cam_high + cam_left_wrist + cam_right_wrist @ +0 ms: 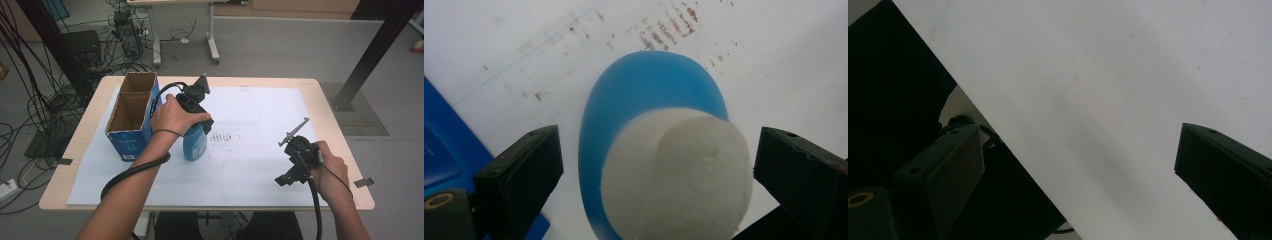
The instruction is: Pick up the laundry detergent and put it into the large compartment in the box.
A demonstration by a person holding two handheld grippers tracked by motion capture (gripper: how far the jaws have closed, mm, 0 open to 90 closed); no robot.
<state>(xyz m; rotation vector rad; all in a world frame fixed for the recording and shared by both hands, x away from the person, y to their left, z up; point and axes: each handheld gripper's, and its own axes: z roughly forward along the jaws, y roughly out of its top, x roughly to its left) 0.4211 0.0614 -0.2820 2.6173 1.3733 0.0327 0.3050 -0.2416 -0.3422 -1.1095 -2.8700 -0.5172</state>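
Standing bottle: a blue bottle (195, 142) with a white cap (676, 175) is upright on the white sheet (250, 165), left of centre in the high view, just beside the open cardboard box (131, 115).
Left gripper: the left gripper (656, 170) hangs right over the bottle; in the left gripper view the cap sits between the two black jaws, lower centre of the frame.
Left jaws: spread wide, a gap on each side of the cap, touching nothing.
Right gripper: the right gripper (1078, 170) is at the lower right of the high view, well apart from the bottle.
Right jaws: wide open over bare white sheet near its edge, holding nothing.
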